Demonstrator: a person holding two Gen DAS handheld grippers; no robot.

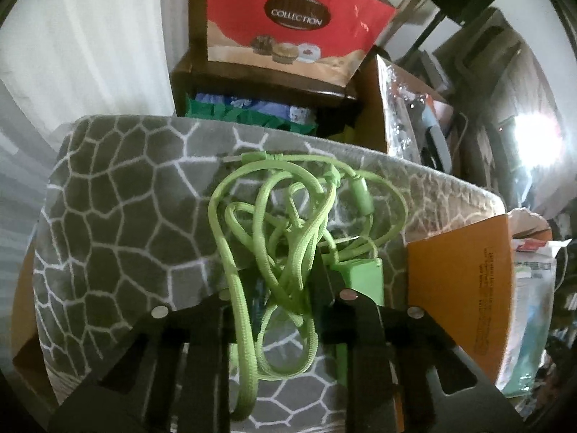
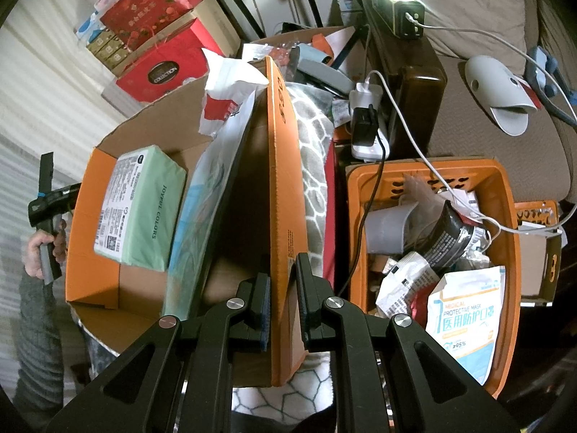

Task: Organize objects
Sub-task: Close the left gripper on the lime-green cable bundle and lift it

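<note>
My left gripper (image 1: 285, 285) is shut on a tangled lime-green braided cable (image 1: 285, 216) with a green charger block (image 1: 362, 278). It holds the bundle over a grey blanket with a white web pattern (image 1: 119, 198). My right gripper (image 2: 283, 290) is shut on the upright orange flap (image 2: 283, 180) of a cardboard box (image 2: 93, 216). Inside that box lie a mint-green tissue pack (image 2: 140, 209) and a light blue bag (image 2: 194, 216). The left gripper and the hand on it show at the left edge of the right wrist view (image 2: 47, 213).
An orange plastic basket (image 2: 505, 223) full of mask packs and wrappers stands right of the box. A power strip with chargers (image 2: 366, 122) and white cables lie behind it. A red "Collection" gift bag (image 1: 288, 18) stands on a dark box behind the blanket. An orange cardboard flap (image 1: 465, 288) rises at the right.
</note>
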